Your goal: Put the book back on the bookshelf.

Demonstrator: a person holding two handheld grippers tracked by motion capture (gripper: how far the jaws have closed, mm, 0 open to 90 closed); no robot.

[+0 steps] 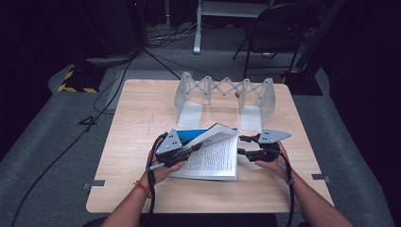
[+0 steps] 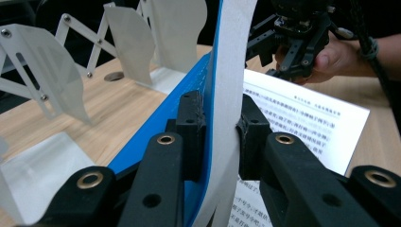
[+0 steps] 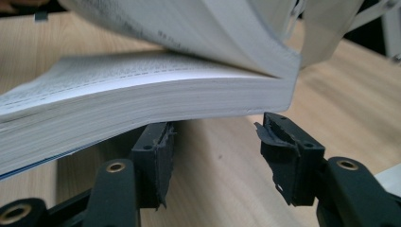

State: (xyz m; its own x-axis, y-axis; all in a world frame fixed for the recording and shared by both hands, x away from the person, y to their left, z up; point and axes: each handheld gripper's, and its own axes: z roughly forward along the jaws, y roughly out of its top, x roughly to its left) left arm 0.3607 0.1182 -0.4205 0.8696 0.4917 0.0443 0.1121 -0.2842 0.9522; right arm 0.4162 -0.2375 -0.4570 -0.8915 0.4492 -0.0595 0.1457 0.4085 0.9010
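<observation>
- A thick paperback book with a blue cover and printed white pages (image 1: pixel 215 156) lies open near the middle of the light wooden table (image 1: pixel 142 109), in front of a translucent white plastic expanding rack (image 1: pixel 222 92).
- The left gripper (image 2: pixel 222 130) is clamped on the book's blue front cover (image 2: pixel 189 90) together with a few leaves, holding them raised on edge.
- The right gripper (image 3: pixel 213 137) sits at the book's right edge, its jaws apart, low beside the page block with nothing between them.
- The right hand (image 1: pixel 272 165) rests on the table just beside the book.
</observation>
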